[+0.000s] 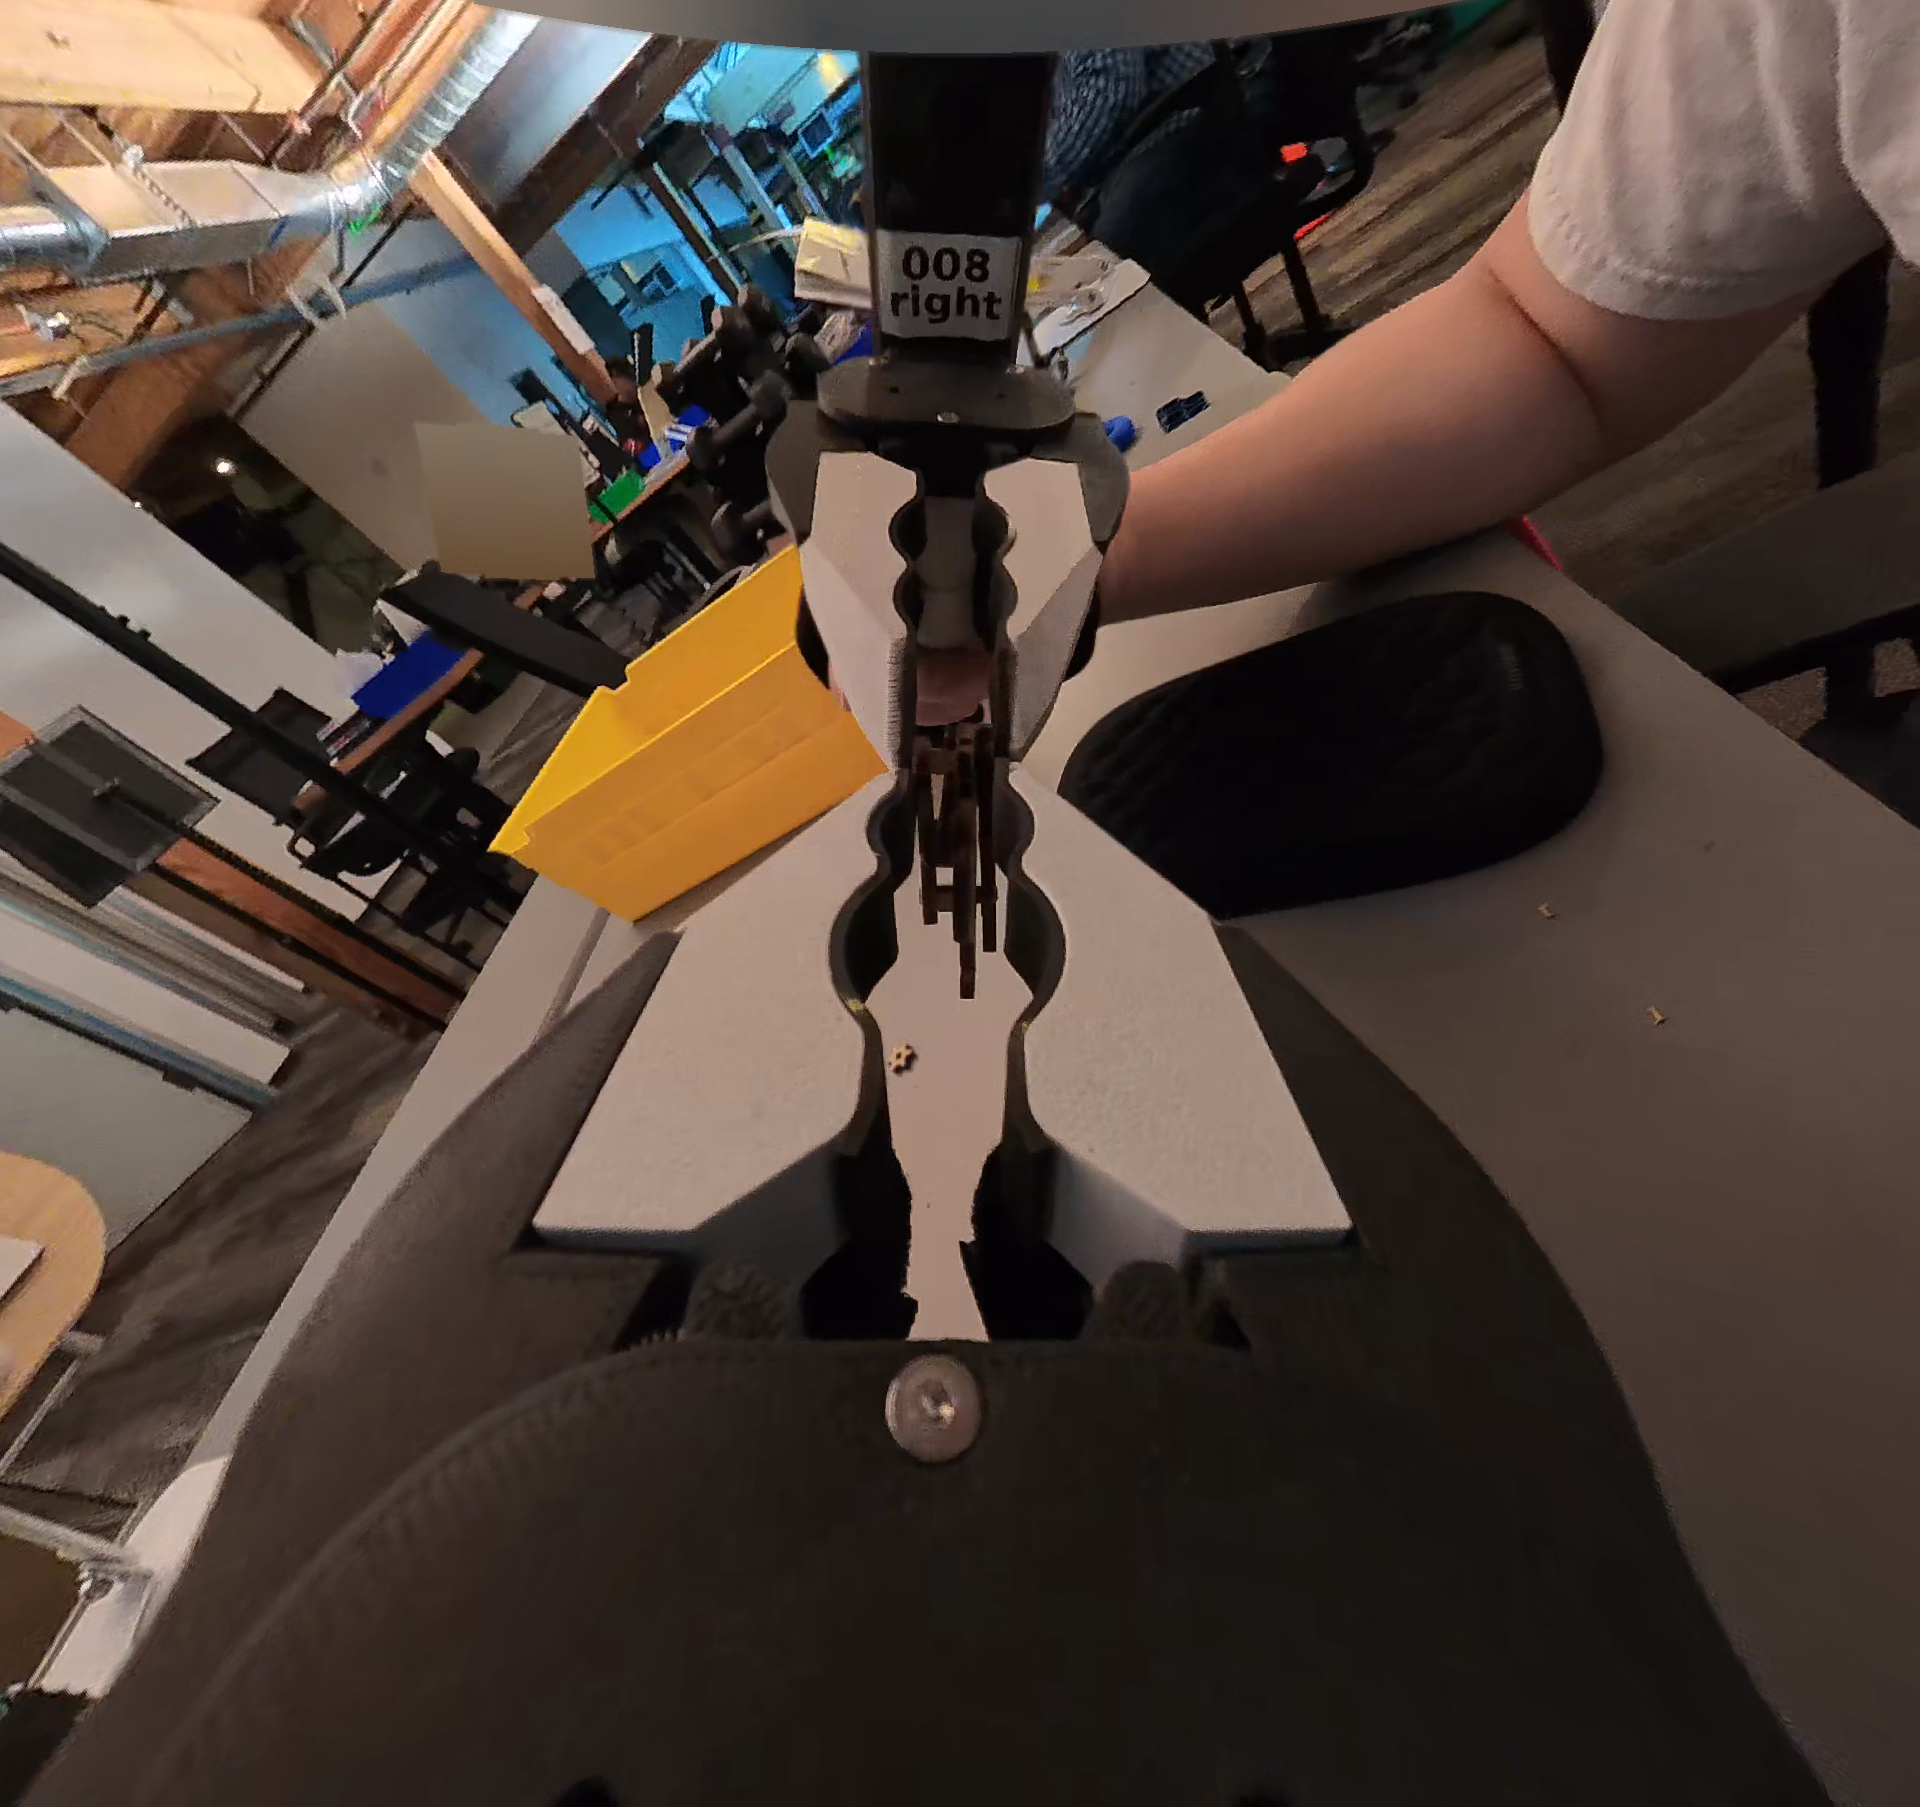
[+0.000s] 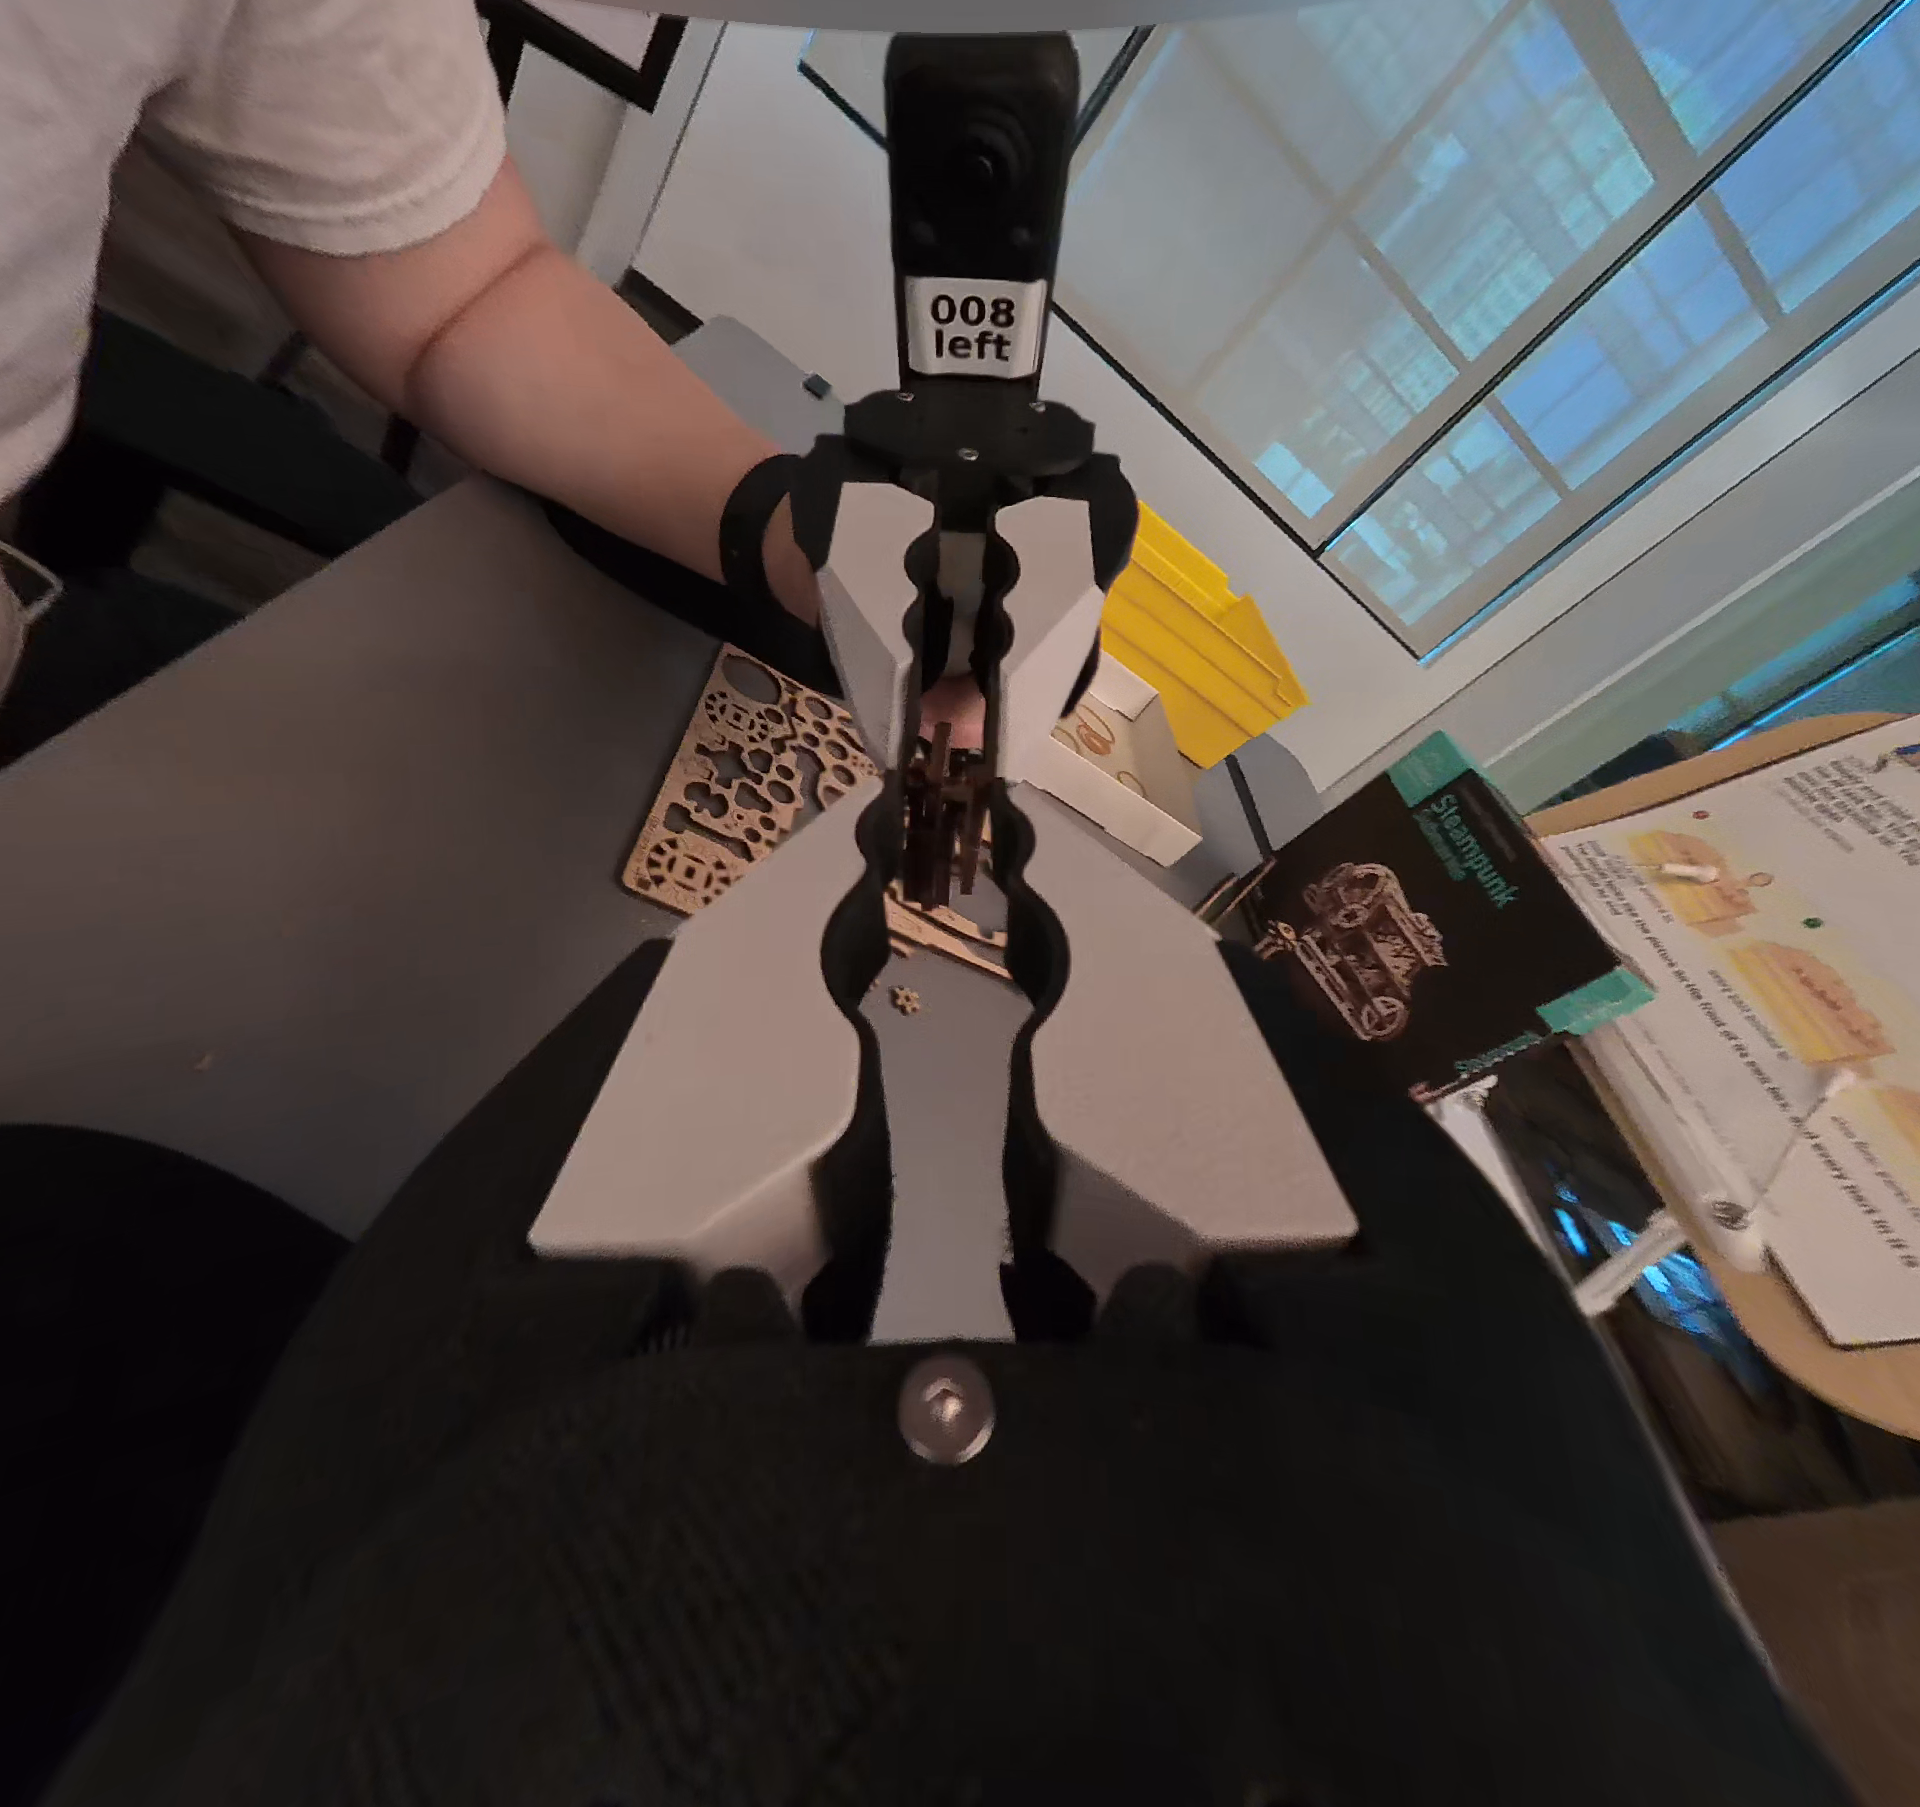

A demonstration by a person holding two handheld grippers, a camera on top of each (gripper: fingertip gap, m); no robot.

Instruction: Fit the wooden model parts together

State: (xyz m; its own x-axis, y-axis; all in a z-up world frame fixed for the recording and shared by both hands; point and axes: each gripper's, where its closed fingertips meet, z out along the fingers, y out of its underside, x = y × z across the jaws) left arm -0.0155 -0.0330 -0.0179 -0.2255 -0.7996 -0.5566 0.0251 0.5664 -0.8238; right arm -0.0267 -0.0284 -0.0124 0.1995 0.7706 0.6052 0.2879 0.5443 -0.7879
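Note:
A small dark wooden model assembly (image 1: 958, 853) hangs between my two grippers, which face each other tip to tip above the grey table (image 1: 1558, 1082). My left gripper (image 1: 951, 801) is closed on its near end. My right gripper (image 1: 951, 734) comes from the far side and is closed on its other end. In the right wrist view the same assembly (image 2: 940, 838) sits between my right gripper (image 2: 935, 807) and the left gripper (image 2: 940, 734). A tiny wooden gear (image 1: 902, 1058) lies loose on the table below and also shows in the right wrist view (image 2: 909, 1001).
A laser-cut wooden parts sheet (image 2: 748, 781) lies on the table, with a yellow bin (image 2: 1195, 656), a white box (image 2: 1122, 781), a black kit box (image 2: 1423, 926) and an open instruction booklet (image 2: 1714, 947) to the right. A black cushion (image 1: 1330, 749) lies by the person's forearm (image 1: 1351, 469). Left and right tips are no more than a few centimetres apart.

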